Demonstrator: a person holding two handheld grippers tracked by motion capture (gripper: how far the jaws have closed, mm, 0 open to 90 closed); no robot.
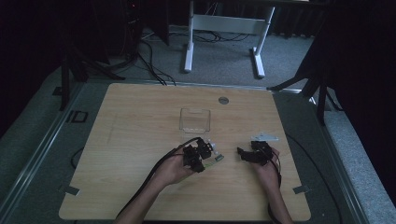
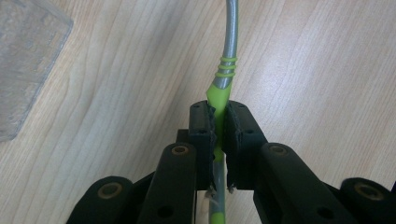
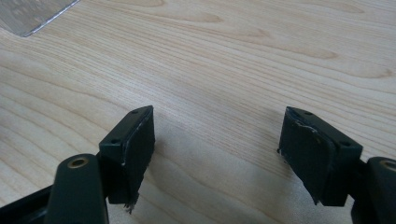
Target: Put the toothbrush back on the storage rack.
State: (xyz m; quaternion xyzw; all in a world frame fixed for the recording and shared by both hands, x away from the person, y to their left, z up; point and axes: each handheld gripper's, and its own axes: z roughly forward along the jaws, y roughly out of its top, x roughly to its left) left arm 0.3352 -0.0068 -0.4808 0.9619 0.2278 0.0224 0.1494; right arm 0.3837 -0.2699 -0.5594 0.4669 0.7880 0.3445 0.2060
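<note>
— Two grippers on the go, one in each hand. Start with the left gripper (image 2: 218, 128): what have the jaws got?

— They're clamped tight on one slim utensil (image 2: 223, 84), pinching its lime-green handle part. A grey metal stem runs on past the jaws over the wood, with three thin green rings round it just above the green section. Whether it's a spoon or a fork, I can't tell; the far end runs out of the left gripper view.

— And from the high view?

— The left gripper (image 1: 204, 156) sits near the middle of the table, a bit of green poking out to its right (image 1: 215, 160).

— The other one?

— The right gripper (image 3: 217, 151) has its two black pads spread wide apart, bare wood between them, holding nothing. From the high view it (image 1: 243, 153) lies low over the tabletop, well apart from the left, with one grey three-cornered plate (image 1: 264, 137) on top.

— Anything else around?

— One clear plastic container (image 1: 195, 120), just beyond the left gripper, standing on the single wooden table (image 1: 140, 140). One round grey disc (image 1: 223, 100) is set in the table near its far edge. Two forearms come in from the bottom.
</note>
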